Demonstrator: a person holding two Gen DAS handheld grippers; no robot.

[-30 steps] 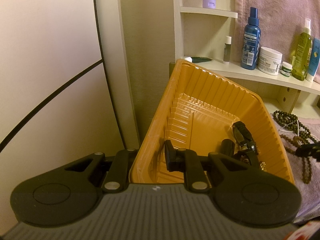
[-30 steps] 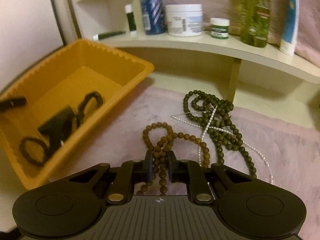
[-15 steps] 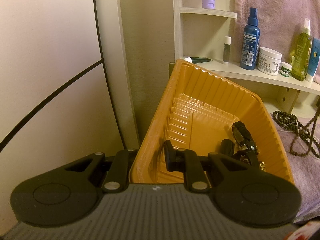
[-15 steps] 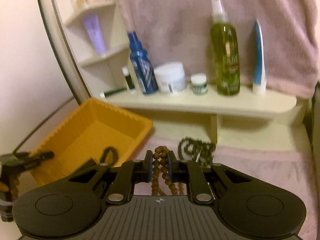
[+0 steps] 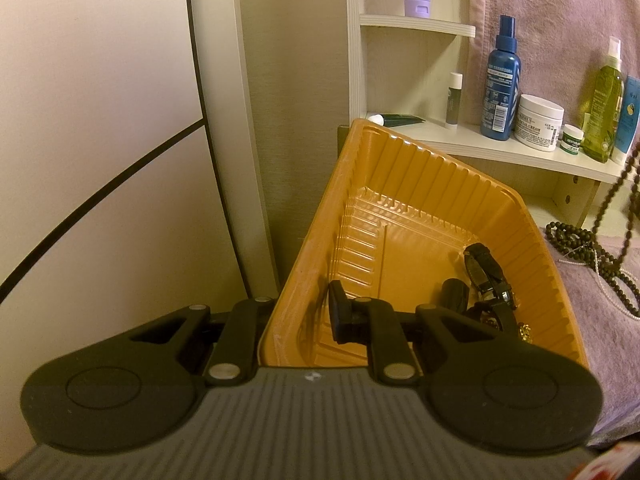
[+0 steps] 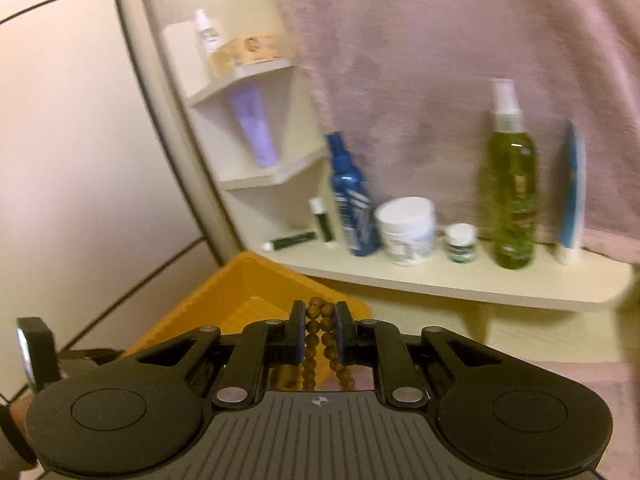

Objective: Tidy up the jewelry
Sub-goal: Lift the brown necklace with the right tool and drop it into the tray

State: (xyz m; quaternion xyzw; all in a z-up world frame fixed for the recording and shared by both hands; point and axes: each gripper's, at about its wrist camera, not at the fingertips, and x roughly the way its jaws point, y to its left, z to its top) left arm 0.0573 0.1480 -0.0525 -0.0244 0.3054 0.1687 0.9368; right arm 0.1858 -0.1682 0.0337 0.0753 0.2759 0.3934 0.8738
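A pink towel-like cloth (image 6: 460, 60) hangs as a backdrop behind the cream wooden shelf (image 6: 460, 284), and the same kind of cloth covers the surface (image 5: 600, 320) to the right of the ribbed orange plastic tray (image 5: 404, 184). The tray sits just below the shelf's left end. The left gripper (image 5: 298, 314) straddles the tray's near-left wall, one finger (image 5: 344, 316) inside, the other outside; its jaws stand apart, and whether they press the wall cannot be told. Inside the tray, at its right near corner, lie a black-strapped wristwatch (image 5: 486, 272) and other dark pieces. Right of the tray, a pile of dark green round beads (image 5: 576, 240) rests on the cloth. The right gripper (image 6: 319, 334), raised above the tray's far corner, is clamped narrowly on a strand of brown wooden beads (image 6: 320, 340) that hangs down between its pads. On the shelf stand a green spray bottle (image 6: 512, 196), a blue spray bottle (image 6: 352, 204) and a white cream jar (image 6: 407, 230).
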